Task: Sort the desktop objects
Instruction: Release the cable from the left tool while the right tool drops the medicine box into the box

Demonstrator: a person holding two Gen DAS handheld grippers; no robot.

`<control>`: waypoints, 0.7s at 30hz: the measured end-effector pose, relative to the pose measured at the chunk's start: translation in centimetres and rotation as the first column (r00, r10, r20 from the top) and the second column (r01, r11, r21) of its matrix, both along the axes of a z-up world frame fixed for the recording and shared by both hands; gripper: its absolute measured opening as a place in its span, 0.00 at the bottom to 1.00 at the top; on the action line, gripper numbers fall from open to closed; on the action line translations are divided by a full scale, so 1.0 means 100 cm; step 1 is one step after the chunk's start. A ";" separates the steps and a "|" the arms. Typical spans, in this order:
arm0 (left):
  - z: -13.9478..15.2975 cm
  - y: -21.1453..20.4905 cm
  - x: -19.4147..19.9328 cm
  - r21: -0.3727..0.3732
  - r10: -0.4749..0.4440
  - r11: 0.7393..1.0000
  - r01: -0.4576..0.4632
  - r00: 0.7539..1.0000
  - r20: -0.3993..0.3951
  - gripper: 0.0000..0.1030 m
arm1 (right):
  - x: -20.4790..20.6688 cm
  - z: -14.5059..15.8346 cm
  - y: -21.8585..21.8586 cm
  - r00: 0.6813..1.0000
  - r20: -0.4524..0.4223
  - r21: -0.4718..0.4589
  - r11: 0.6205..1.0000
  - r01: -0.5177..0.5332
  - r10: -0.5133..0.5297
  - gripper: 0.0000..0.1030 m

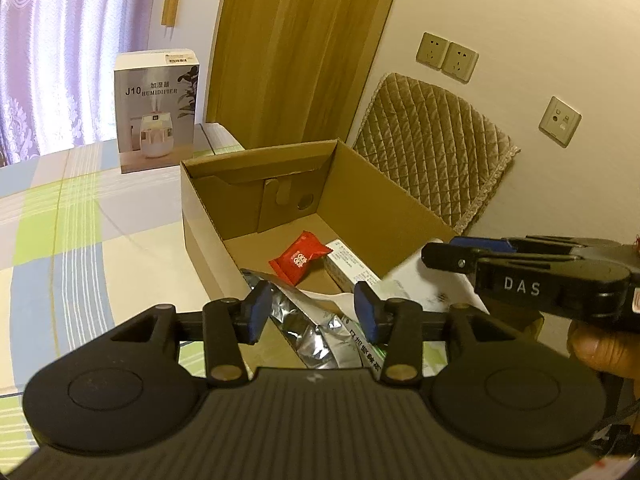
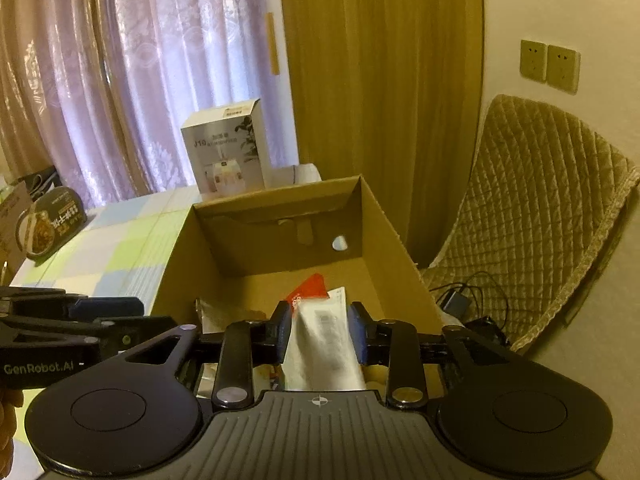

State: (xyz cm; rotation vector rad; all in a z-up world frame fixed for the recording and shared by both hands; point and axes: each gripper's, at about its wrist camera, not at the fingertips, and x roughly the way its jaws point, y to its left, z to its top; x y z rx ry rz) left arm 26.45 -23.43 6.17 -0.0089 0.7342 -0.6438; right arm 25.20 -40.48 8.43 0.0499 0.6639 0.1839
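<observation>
The big cardboard box (image 1: 256, 216) sits open on the tabletop (image 1: 80, 232) and already holds a red packet (image 1: 299, 258) and a small carton (image 1: 348, 266). The right tongs (image 2: 320, 330) squeeze a white packet (image 2: 322, 344) above the box. The left tongs (image 1: 312, 310) are apart over a silver bag (image 1: 308, 332), partly hidden.

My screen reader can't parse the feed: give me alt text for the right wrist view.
The right gripper is shut on a white printed packet, held over the open brown cardboard box that holds a red wrapper. The left gripper reaches in from the left; a white humidifier carton stands behind the box.
</observation>
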 end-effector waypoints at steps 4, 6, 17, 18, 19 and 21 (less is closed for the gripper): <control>0.000 0.001 -0.001 0.003 0.001 1.000 -0.001 1.000 0.001 0.41 | 0.000 0.003 -0.002 1.000 0.016 -0.001 1.000 0.015 -0.014 0.32; -0.001 0.001 -0.002 0.004 0.001 1.000 -0.001 1.000 0.003 0.41 | 0.001 0.004 -0.003 1.000 0.018 0.000 1.000 0.018 -0.018 0.37; -0.002 0.003 -0.004 0.016 0.002 1.000 -0.002 1.000 0.003 0.43 | -0.001 0.005 0.000 0.999 0.034 -0.002 1.000 0.014 -0.014 0.45; -0.002 0.004 -0.004 0.017 0.002 1.000 -0.002 1.000 0.004 0.44 | -0.002 0.005 0.001 0.999 0.035 -0.001 1.000 0.013 -0.013 0.46; -0.002 0.004 -0.005 0.019 0.003 1.000 -0.003 1.000 0.006 0.45 | -0.002 0.004 0.001 0.999 0.036 -0.001 1.000 0.013 -0.013 0.47; -0.002 0.004 -0.006 0.027 0.002 1.000 -0.002 1.000 0.009 0.46 | -0.004 0.004 0.000 0.999 0.038 0.005 1.000 0.013 -0.013 0.54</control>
